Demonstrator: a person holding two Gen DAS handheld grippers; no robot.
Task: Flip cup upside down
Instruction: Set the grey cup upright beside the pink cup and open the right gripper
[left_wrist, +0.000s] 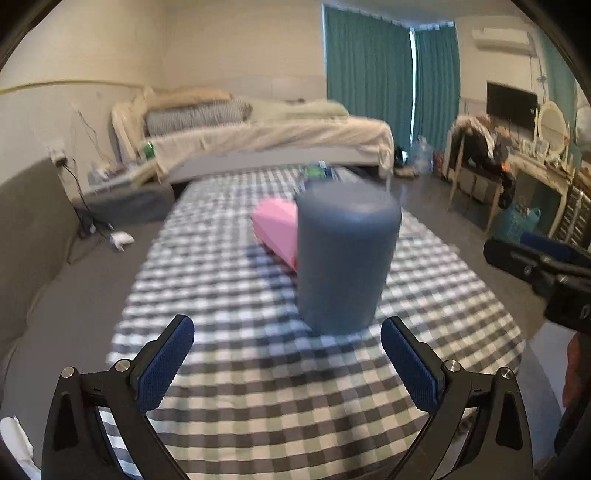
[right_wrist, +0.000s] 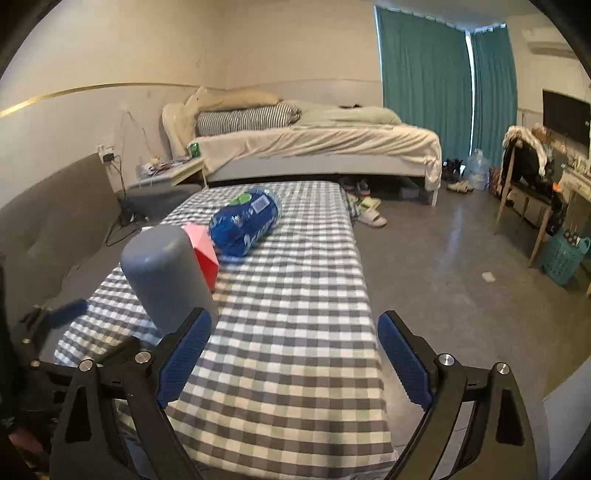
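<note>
A grey-blue cup (left_wrist: 345, 258) stands mouth-down on the checkered tablecloth (left_wrist: 258, 387), its closed base on top. It also shows in the right wrist view (right_wrist: 166, 277). My left gripper (left_wrist: 288, 363) is open and empty, just short of the cup, which stands ahead and slightly right of the gap between its fingers. My right gripper (right_wrist: 295, 358) is open and empty, to the right of the cup; its left finger (right_wrist: 184, 354) overlaps the cup's lower edge in view. The right gripper shows at the right edge of the left wrist view (left_wrist: 546, 269).
A pink box (left_wrist: 277, 229) lies right behind the cup, and a blue plastic package (right_wrist: 243, 221) behind that. The table (right_wrist: 303, 406) drops off to a grey floor on the right. A grey sofa (right_wrist: 55, 221) runs along the left. A bed stands beyond.
</note>
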